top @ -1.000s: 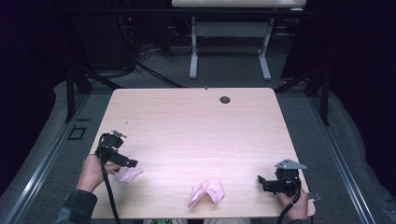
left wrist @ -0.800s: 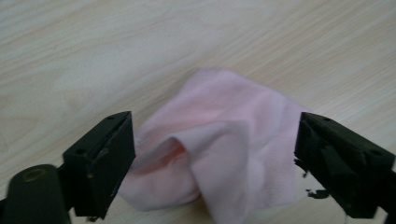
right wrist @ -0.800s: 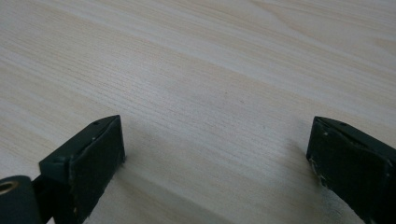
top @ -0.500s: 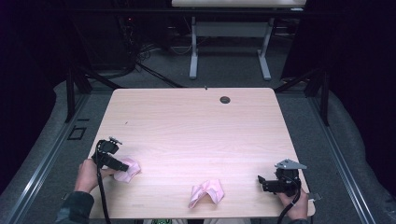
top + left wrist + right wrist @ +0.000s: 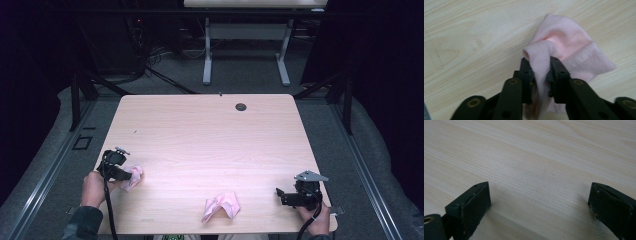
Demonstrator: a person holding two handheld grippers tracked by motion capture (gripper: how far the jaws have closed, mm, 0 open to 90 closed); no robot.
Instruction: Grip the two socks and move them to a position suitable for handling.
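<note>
Left gripper view, tongs (image 5: 540, 72) pinching pink sock (image 5: 569, 50)

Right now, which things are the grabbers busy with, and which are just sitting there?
Busy with:
- left gripper, shut on the pink sock
- second pink sock, probably next
- right gripper, open over the table

Just sitting there:
- dark round hole in the table's far edge

Two pale pink socks (image 5: 131, 176) (image 5: 221, 205), black claws (image 5: 540, 75) (image 5: 539, 207), light wood-grain table (image 5: 210, 135).
</note>
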